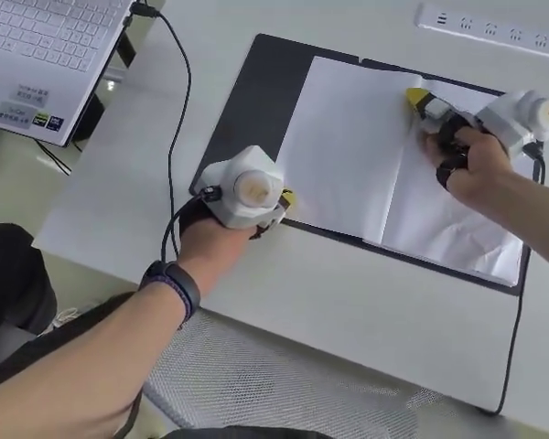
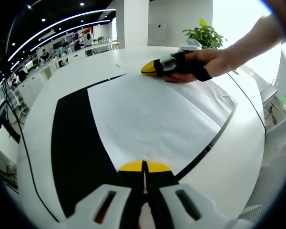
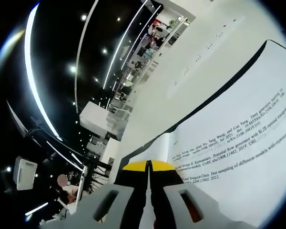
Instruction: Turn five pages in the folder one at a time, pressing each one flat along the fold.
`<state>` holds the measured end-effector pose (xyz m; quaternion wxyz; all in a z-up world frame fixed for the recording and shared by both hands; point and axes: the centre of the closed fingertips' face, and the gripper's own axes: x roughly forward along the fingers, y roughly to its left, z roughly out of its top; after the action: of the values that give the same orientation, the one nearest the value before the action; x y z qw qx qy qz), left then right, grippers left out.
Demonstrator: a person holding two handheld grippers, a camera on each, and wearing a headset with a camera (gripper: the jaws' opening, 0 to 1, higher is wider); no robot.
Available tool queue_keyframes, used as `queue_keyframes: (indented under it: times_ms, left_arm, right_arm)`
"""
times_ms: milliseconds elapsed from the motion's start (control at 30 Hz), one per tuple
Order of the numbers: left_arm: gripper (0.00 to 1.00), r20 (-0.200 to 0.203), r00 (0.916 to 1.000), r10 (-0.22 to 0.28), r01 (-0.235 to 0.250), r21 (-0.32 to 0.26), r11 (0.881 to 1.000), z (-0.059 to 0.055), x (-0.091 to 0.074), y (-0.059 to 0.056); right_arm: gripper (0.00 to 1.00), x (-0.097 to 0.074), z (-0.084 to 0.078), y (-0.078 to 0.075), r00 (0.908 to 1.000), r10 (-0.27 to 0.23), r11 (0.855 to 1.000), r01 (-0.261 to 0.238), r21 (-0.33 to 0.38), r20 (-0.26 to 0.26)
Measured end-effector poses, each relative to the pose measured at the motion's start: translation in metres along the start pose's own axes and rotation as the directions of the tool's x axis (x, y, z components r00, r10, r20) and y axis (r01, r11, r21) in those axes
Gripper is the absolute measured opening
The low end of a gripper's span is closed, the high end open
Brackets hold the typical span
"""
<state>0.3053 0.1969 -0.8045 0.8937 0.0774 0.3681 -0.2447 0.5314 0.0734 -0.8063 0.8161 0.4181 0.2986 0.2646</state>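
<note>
Folder (image 1: 253, 101) open on table (image 1: 348, 302), left claw (image 1: 286, 198) closed at left page (image 1: 348, 146) near edge, right claw (image 1: 414, 97) closed atop right page (image 1: 448, 219) by the fold (image 1: 395, 178); looks like the pressing step, and next needs a single-sheet pinch.

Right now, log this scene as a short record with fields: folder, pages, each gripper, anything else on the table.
folder: black folder, open flat on the white table
pages: left page lies over part of the inner cover; right page lies beside it
left gripper: jaws shut, at the near edge of the left page
right gripper: jaws shut, tips at the pages' far end by the fold
other: laptop, power strip
</note>
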Motion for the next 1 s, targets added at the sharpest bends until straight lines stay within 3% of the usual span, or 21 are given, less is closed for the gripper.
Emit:
queue_keyframes:
  times_ms: [500, 733, 1000]
  left_arm:
    - [0.0, 0.006, 1.0, 0.002, -0.002, 0.001, 1.0, 0.0, 0.002, 0.001]
    - [0.0, 0.004, 1.0, 0.0, 0.0, -0.009, 1.0, 0.0, 0.003, 0.002]
    - [0.0, 0.009, 0.9999, 0.006, -0.006, -0.022, 1.0, 0.0, 0.004, 0.002]
  right_arm:
    - [0.0, 0.022, 0.029, -0.009, 0.9935, -0.046, 0.998, 0.043, 0.038, 0.104]
    - [0.0, 0.02, 0.027, -0.005, 0.9935, -0.039, 0.999, 0.035, 0.034, 0.107]
    - [0.0, 0.011, 0.015, 0.004, 0.9984, -0.019, 1.0, 0.019, -0.012, 0.053]
